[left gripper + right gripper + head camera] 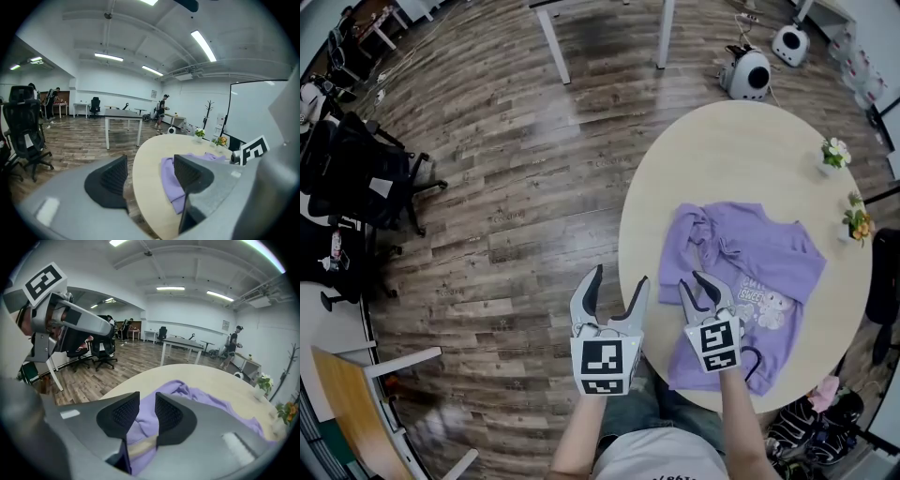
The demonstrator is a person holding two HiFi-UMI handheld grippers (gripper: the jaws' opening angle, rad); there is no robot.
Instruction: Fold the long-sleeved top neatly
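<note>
A purple long-sleeved top [750, 272] lies print side up on the round beige table [722, 159], one sleeve bunched across its chest. My right gripper [694, 279] hovers over the top's near left edge. Its jaws stand a little apart with nothing between them. In the right gripper view the top [197, 397] shows below the right gripper [146, 412]. My left gripper [614, 286] is wide open and empty, above the floor just left of the table's rim. In the left gripper view the top [171, 180] lies beyond the left gripper [150, 176].
Two small flower pots [834, 153] [858, 225] stand near the table's far right edge. A black loop [755, 361] lies by the top's near hem. On the floor are white devices [748, 73], black office chairs [356, 169], a wooden chair [356, 394] and white table legs [553, 42].
</note>
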